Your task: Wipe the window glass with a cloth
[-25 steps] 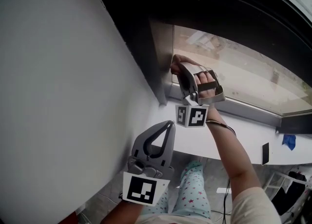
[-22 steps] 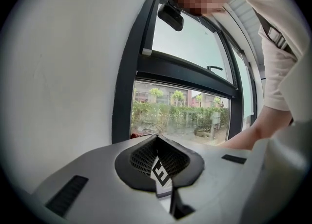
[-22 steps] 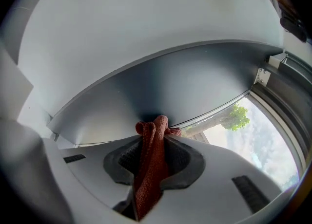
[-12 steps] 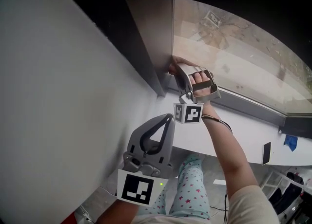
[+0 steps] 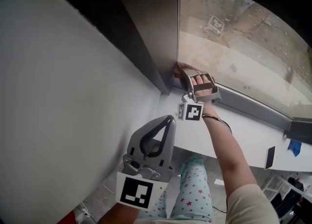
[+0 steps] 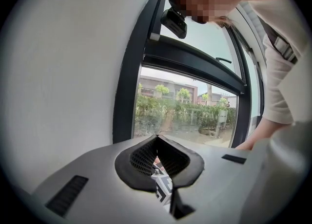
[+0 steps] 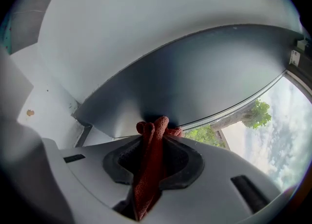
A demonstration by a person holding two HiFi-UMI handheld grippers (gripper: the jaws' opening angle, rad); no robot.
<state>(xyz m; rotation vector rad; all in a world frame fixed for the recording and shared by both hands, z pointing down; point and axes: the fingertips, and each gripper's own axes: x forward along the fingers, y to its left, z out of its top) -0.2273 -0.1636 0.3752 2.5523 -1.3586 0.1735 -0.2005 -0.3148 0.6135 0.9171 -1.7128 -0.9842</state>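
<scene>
My right gripper (image 5: 179, 70) reaches into the lower left corner of the window glass (image 5: 243, 47), shut on a red cloth (image 7: 148, 162). In the right gripper view the cloth's bunched tip (image 7: 155, 125) pokes past the jaws and sits against the grey frame (image 7: 195, 82) beside the glass (image 7: 258, 130). The cloth is hidden in the head view. My left gripper (image 5: 169, 119) hangs low by the white wall, well below the window, its jaws closed with nothing between them. In the left gripper view (image 6: 157, 138) it points up at the window.
A white wall (image 5: 58, 96) fills the left side. A dark window frame (image 5: 141, 43) runs diagonally next to the glass. A white sill (image 5: 243, 135) lies under the window, with a blue object (image 5: 295, 146) at its far right end.
The view has tilted up, showing more glass. My right gripper with the cloth stays at the lower left corner of the pane. The left gripper has barely moved.
</scene>
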